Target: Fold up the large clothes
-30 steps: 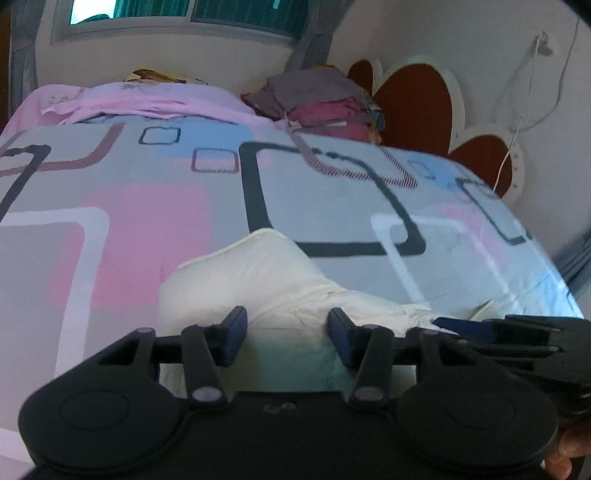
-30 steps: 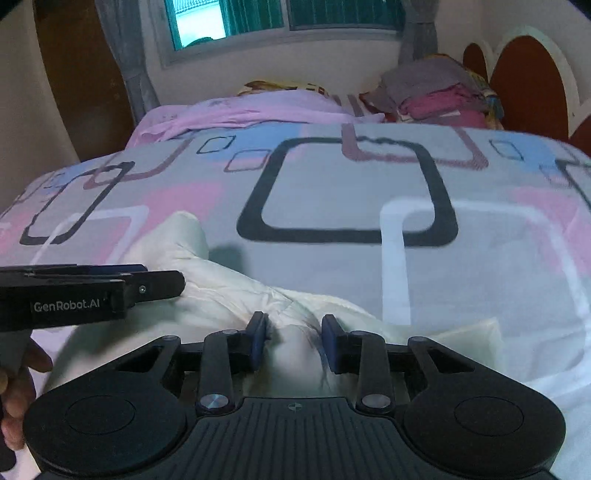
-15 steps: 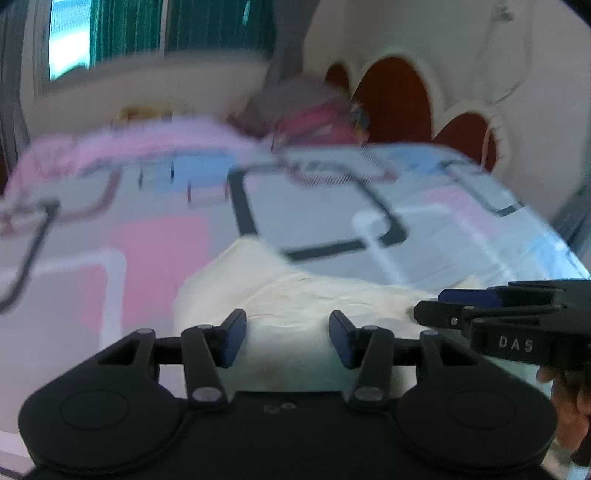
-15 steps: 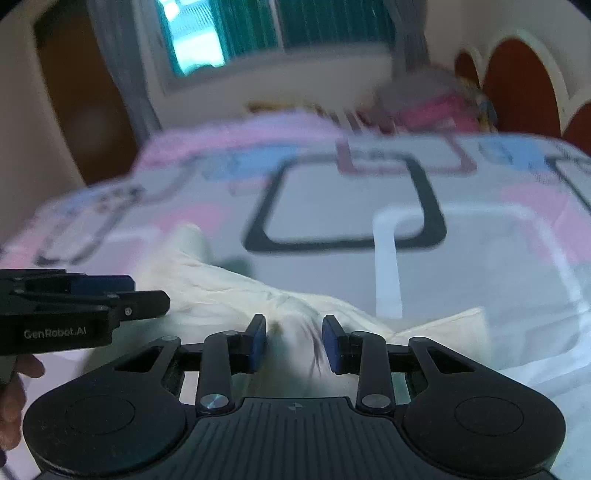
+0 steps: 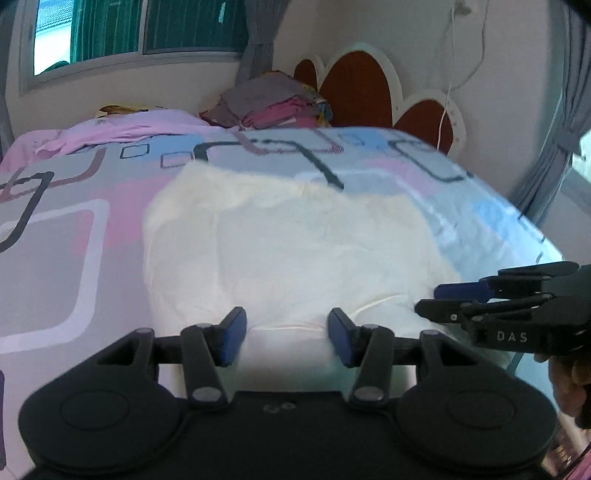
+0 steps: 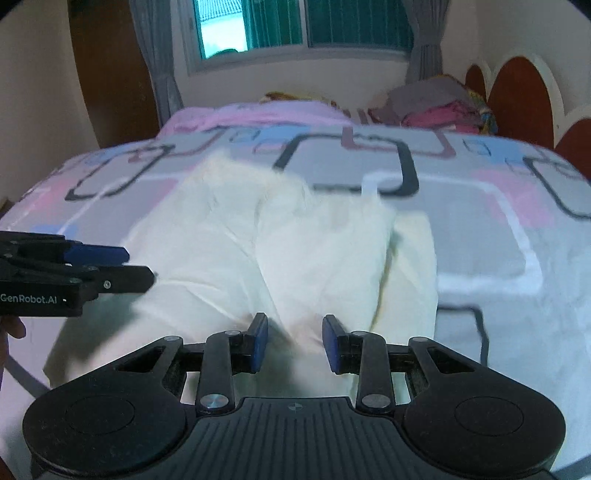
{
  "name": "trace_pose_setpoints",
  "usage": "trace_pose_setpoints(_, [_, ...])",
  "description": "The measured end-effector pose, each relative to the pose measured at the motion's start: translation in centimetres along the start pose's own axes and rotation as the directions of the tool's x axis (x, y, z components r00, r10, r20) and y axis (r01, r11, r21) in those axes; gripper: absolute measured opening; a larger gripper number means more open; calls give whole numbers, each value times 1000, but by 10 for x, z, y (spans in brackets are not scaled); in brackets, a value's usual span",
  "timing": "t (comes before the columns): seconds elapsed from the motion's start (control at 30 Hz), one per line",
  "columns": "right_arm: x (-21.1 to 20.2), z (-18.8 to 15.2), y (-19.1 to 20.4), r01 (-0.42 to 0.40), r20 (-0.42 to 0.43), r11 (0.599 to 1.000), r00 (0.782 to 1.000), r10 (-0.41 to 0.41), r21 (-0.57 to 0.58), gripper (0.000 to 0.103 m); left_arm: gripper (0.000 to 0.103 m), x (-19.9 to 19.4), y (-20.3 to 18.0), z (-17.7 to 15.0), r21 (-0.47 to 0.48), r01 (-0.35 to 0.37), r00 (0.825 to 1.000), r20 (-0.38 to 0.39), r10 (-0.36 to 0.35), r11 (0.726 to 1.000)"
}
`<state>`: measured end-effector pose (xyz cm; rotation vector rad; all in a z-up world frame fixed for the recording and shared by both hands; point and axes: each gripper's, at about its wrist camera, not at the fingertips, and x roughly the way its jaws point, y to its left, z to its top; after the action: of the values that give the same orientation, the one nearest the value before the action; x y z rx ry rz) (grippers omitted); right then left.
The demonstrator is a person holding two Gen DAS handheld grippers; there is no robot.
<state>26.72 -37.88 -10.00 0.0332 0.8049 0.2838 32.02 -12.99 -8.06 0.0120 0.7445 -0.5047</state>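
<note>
A large cream garment (image 5: 295, 240) lies spread over the patterned bed cover (image 5: 55, 240), its near edge drawn up to both grippers. My left gripper (image 5: 287, 339) is shut on a thick fold of that edge, the cloth filling the gap between its blue pads. In the right wrist view the same garment (image 6: 295, 251) shows long creases running back, and my right gripper (image 6: 294, 341) is shut on a bunched fold of its near hem. Each gripper appears side-on in the other's view: the right gripper (image 5: 436, 299) at the garment's right corner, the left gripper (image 6: 140, 266) at its left side.
A stack of folded clothes (image 5: 273, 103) sits at the far end of the bed beside a pink blanket (image 5: 122, 129). A scalloped brown headboard (image 5: 354, 88) stands at the right, a window (image 6: 306, 26) behind. The bed cover (image 6: 498, 240) extends right of the garment.
Both grippers have pulled back together with the garment's near edge. The cloth, a bunched heap a second ago, now lies stretched out long and flat across the bed.
</note>
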Motion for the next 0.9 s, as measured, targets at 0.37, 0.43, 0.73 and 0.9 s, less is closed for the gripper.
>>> trace_pose_setpoints(0.37, [-14,-18,-7,9,-11,998,1000,-9,69,33,48,-1,-8,-12,43,-35,999,-32,37,998])
trace_pose_setpoints(0.43, [-36,-21,-11,-12,16,996,1000,11,86,37,51,-18,-7,-14,30,-10,1000,-4,10,1000])
trace_pose_setpoints(0.73, [-34,-51,-11,-30,-77,992,996,40,126,43,54,-25,-13,-47,36,-5,999,-38,6,999])
trace_pose_setpoints(0.9, [-30,-51,-14,-40,-88,990,995,52,132,44,53,-18,-18,-48,77,-25,998,-53,29,997])
